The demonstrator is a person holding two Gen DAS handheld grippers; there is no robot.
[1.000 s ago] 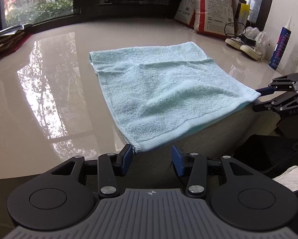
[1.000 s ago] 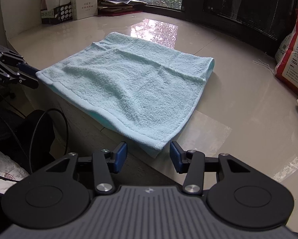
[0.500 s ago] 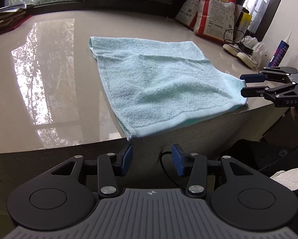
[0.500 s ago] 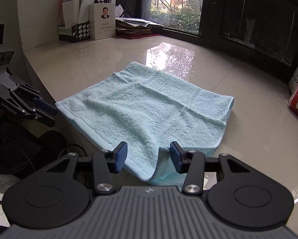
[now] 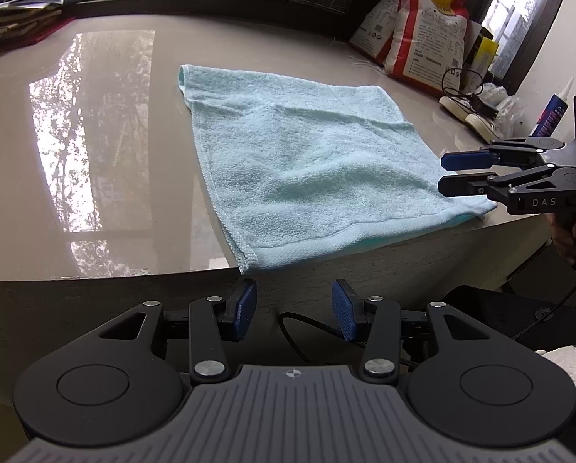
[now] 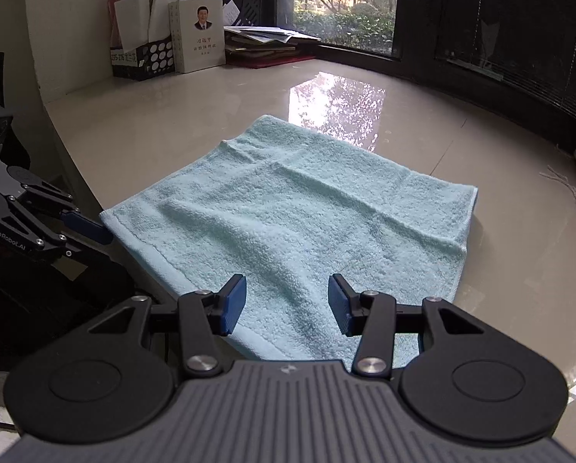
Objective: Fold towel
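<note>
Towel (image 5: 307, 162) is a light blue terry one, lying flat on the glossy beige stone counter (image 5: 95, 154), already doubled over by the look of the second layer peeking out along its near edge. That near edge runs right along the counter's front lip, and one corner pokes slightly past it.

Left gripper (image 5: 292, 310) sits just in front of the towel's near left corner, a bit below the counter lip, blue pads spread apart with nothing between them. It's not touching the cloth.

Right gripper (image 6: 287, 305) hovers over the towel's near right corner, jaws spread too, with cloth showing between the pads. From the left wrist view its fingers look slightly above the fabric rather than pinching it, though I can't be totally sure from that angle.

Beyond the towel's far right corner there are some rice bags (image 5: 423, 34) against the window. On the far side from the towel's left edge, a book (image 6: 199, 34) stands next to a file box (image 6: 141, 54).
</note>
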